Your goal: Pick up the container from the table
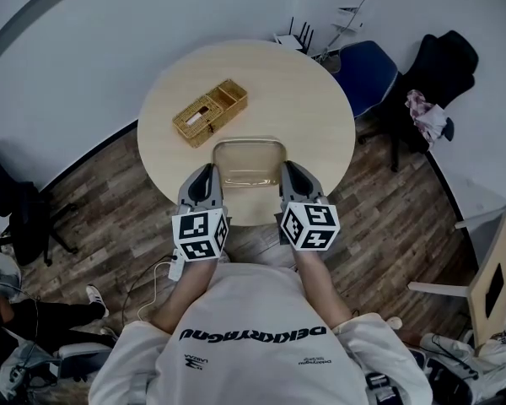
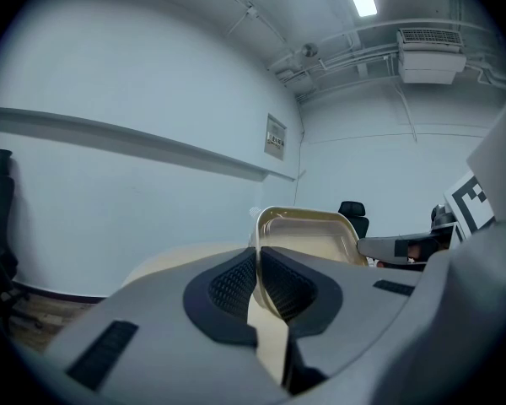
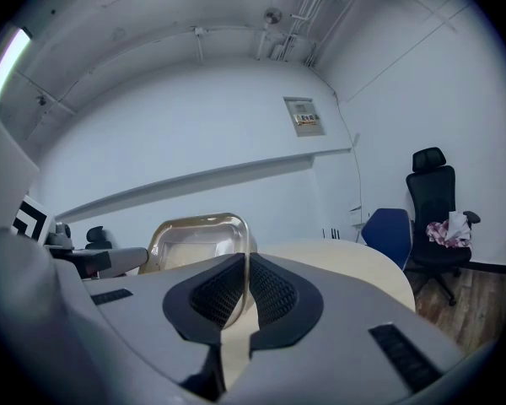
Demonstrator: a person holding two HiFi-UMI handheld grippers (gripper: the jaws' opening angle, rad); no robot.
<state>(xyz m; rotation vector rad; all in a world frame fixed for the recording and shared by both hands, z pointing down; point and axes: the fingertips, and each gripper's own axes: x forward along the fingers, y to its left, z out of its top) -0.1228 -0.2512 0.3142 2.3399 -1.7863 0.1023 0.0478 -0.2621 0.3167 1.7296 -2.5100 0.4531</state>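
A clear shallow plastic container is held over the near part of the round table. My left gripper is shut on its left rim, and my right gripper is shut on its right rim. In the left gripper view the container stands tilted up beyond the closed jaws of the left gripper, its rim pinched between the pads. In the right gripper view the container shows the same way, its edge clamped by the right gripper.
A woven basket box lies on the table's left part. A blue chair and a black chair with cloth stand at the right. A white router sits beyond the table's far edge.
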